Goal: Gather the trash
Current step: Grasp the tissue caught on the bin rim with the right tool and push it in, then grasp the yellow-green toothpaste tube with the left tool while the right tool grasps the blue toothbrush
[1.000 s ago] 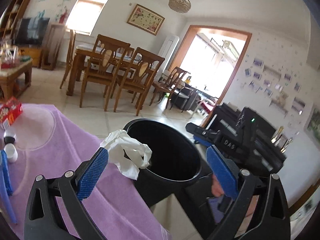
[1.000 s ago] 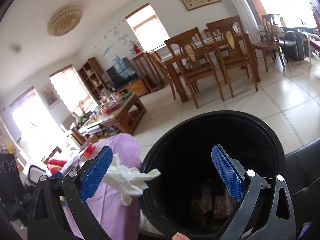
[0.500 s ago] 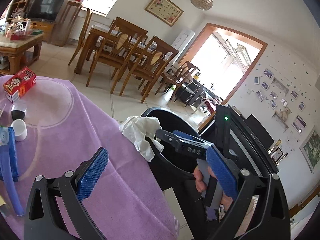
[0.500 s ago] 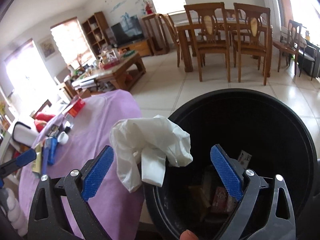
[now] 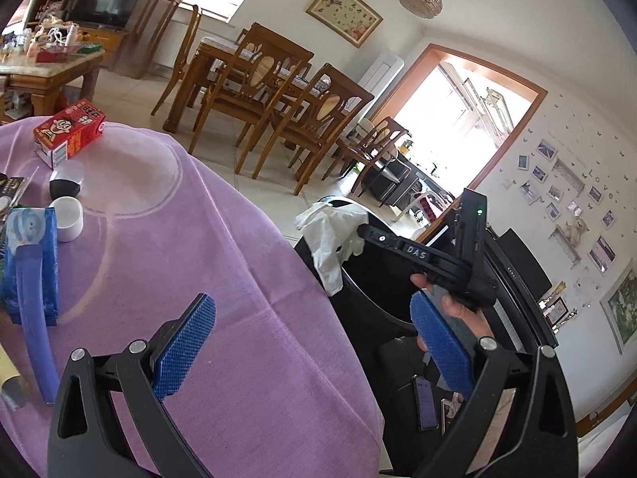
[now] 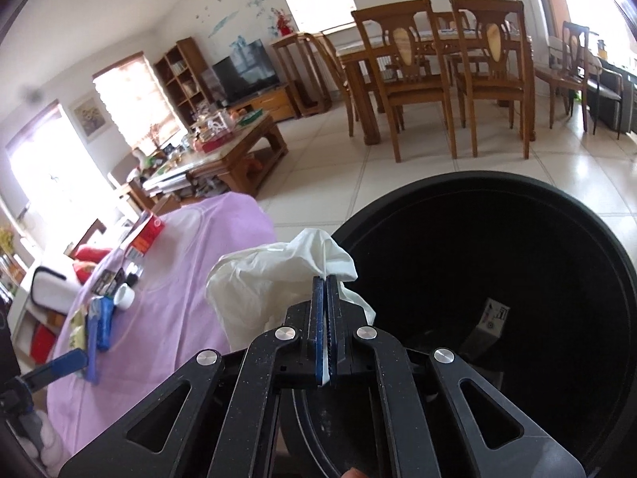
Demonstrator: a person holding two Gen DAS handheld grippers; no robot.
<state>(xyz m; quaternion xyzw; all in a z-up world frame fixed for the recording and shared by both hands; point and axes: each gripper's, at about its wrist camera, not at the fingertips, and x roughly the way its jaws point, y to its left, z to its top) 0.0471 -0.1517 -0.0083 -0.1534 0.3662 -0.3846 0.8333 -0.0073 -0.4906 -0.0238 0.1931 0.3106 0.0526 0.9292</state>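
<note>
Since the earlier frame, the right claw (image 6: 326, 290) has gone from wide apart to clamped on the white tissue (image 6: 274, 279), a thin white strip showing between its blue pads. The left claw (image 5: 314, 346) has sunk and swung toward the counter (image 5: 199, 259), which now fills more of its view.

The tissue bunches up to the left of the right claw's tips and hangs over the near-left rim of the black trash bin (image 6: 517, 263), which lies ahead and to the right of that claw. Scraps of packaging lie at the bin's bottom.

The left claw stands apart with nothing between its pads. Ahead of it and to the right, the right claw (image 5: 398, 245) reaches in from the right, a hand (image 5: 458, 310) on its grip, its tip at the tissue (image 5: 330, 239) on the bin's rim (image 5: 338, 203).

To the left of the left claw, on the purple-covered counter, lie a red carton (image 5: 69, 131), a white cap (image 5: 68, 217), a dark cap (image 5: 65, 183) and a blue packet (image 5: 30, 263) with a blue stick across it.
</note>
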